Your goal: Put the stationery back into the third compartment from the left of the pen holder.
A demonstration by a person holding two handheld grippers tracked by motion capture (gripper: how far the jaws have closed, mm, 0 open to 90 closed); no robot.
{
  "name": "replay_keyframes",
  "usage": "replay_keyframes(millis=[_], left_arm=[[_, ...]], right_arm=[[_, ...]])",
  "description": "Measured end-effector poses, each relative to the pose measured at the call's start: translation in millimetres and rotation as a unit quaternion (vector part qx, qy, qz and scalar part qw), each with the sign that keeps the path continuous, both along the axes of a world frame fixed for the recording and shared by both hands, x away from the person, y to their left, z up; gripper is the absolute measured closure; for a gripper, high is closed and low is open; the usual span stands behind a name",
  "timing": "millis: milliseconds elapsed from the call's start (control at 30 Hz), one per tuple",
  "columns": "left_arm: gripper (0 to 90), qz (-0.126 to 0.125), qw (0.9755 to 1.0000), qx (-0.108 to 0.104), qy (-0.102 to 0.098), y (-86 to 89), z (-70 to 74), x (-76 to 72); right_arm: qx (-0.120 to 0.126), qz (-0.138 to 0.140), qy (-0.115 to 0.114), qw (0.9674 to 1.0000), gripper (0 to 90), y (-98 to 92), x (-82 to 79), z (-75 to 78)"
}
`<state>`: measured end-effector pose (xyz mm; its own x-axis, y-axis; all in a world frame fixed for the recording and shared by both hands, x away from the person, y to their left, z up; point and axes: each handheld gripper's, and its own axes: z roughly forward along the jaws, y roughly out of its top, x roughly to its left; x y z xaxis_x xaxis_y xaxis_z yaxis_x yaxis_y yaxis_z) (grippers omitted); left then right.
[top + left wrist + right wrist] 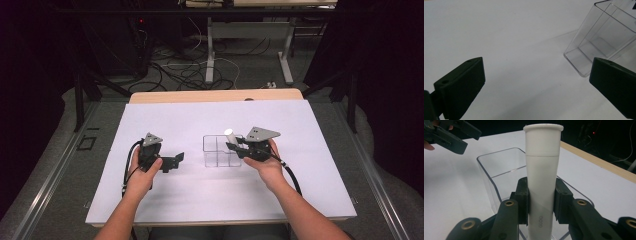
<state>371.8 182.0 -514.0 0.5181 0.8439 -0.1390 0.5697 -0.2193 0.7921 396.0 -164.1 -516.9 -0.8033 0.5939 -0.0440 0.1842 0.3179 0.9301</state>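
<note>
A white tube with a capped top stands upright between the pads of my right gripper, which is shut on it. In the high view the white tube sits over the right side of a clear plastic divided box, with the right gripper beside it. The clear box lies right under the tube. My left gripper rests on the white sheet left of the box, its jaws wide apart with nothing between them. A corner of the clear box appears ahead of it.
The white sheet covers the table, with a wooden edge at the back. Table legs and cables lie on the floor beyond. A dark frame stands on both sides.
</note>
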Motion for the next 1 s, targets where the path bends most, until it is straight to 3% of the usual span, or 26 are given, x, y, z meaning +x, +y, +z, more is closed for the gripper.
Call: replay_keyframes(millis=[333,567,833,1000], left_arm=[[0.6,0.005,1.0000,-0.004,0.007,0.1,-1.6,0.7],[0.6,0.003,1.0000,-0.002,0.004,0.9,-1.0,0.8],[0.6,0.008,1.0000,-0.005,0.003,3.6,0.2,0.8],[0.6,0.013,0.9999,-0.007,0.000,4.7,0.2,0.7]], right_arm=[[-0.002,-0.001,0.005,1.0000,69.1,-2.2,0.2,-2.7],[0.027,-0.011,0.006,0.9995,53.3,-5.5,-4.3,6.1],[0.020,-0.029,-0.007,0.9994,43.4,-13.3,-13.1,20.4],[0.021,-0.043,-0.003,0.9988,37.5,-19.1,-18.8,26.3]])
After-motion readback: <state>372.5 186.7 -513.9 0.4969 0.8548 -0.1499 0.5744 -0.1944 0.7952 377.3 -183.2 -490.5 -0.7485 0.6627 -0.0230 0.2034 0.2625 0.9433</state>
